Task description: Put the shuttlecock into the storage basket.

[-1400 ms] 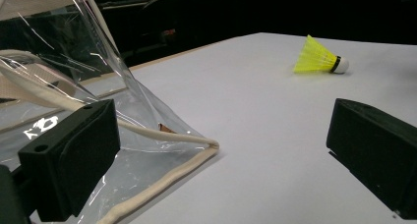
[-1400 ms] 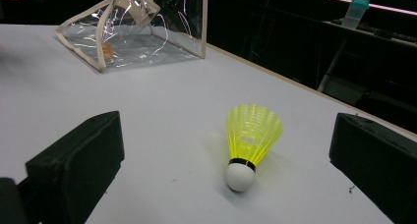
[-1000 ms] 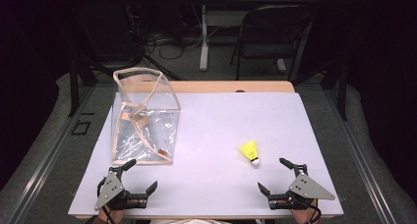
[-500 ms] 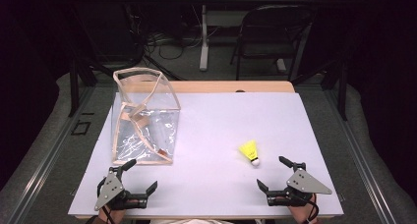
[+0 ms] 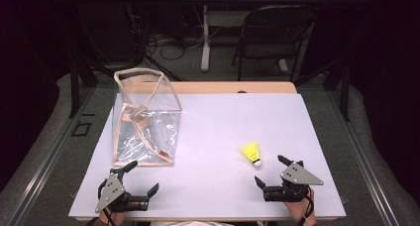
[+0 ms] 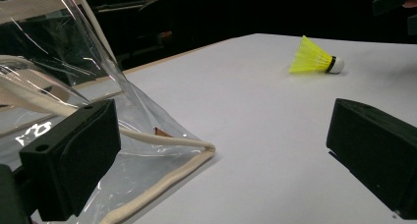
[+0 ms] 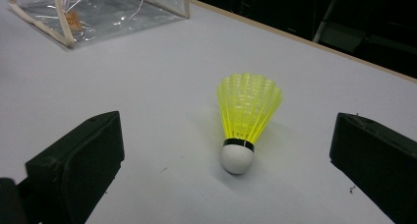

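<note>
A yellow shuttlecock point(image 5: 251, 152) with a white cork lies on its side on the pale table sheet point(image 5: 223, 117), right of centre. My right gripper point(image 5: 269, 169) is open just behind it, cork toward me. In the right gripper view the shuttlecock point(image 7: 246, 111) lies between the two wide-apart jaws of that gripper point(image 7: 228, 143), untouched. A clear plastic bag point(image 5: 143, 119) with cream trim stands open at the left. My left gripper point(image 5: 144, 175) is open in front of the bag's near corner. In the left gripper view the bag point(image 6: 59, 62) is beside the left jaw and the shuttlecock point(image 6: 314, 61) lies far off.
A wooden table edge point(image 5: 233, 87) shows behind the sheet. Beyond it are a folding chair point(image 5: 272, 32), a stand and floor cables. The sheet's front edge point(image 5: 208, 217) runs just under both grippers.
My right gripper has crept forward and slightly left, closer to the shuttlecock. The left gripper, bag and shuttlecock have stayed put.
</note>
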Tool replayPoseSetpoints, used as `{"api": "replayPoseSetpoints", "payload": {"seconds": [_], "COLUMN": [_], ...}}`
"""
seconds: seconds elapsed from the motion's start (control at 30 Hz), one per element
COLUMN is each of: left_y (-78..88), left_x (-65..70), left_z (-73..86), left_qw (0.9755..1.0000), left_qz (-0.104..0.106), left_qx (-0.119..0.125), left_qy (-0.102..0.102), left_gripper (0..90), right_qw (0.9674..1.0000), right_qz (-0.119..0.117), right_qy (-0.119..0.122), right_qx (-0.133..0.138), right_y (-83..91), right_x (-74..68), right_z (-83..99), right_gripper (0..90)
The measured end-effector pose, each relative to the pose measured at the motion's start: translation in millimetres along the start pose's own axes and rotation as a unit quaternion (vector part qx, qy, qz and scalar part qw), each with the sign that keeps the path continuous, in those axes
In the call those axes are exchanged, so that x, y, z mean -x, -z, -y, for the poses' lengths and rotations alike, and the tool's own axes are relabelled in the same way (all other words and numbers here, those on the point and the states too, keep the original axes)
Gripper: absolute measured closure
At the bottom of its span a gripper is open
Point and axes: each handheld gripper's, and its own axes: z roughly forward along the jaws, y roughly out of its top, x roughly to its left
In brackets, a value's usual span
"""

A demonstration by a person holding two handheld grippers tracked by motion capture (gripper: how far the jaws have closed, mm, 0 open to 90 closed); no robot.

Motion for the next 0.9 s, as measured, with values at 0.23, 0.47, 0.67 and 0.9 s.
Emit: {"api": "replayPoseSetpoints", "payload": {"seconds": [0.23, 0.47, 0.67, 0.9], "left_y": [0.2, 0.2, 0.0, 0.1], "left_x": [-0.1, 0.1, 0.2, 0.2], "left_z": [-0.2, -0.2, -0.2, -0.2], "left_qw": [1.0, 1.0, 1.0, 1.0], "left_qz": [-0.003, -0.001, 0.0, 0.0], "left_qx": [0.001, 0.0, 0.0, -0.001], "left_qy": [-0.002, -0.003, -0.003, -0.002], "left_gripper": [0.0, 0.0, 0.0, 0.0], "right_qw": [0.9997, 0.9985, 0.9971, 0.9959], "right_qz": [0.003, 0.004, 0.007, 0.009], "right_qy": [0.001, 0.002, 0.005, -0.002], "right_qx": [-0.023, -0.054, -0.076, -0.09], "right_y": [-7.5, -21.5, -26.6, -31.2], "right_x": [0.5, -1.5, -2.0, 0.1], "right_z": [-2.6, -7.9, -9.5, -10.7], "right_gripper": [0.0, 0.0, 0.0, 0.0]}}
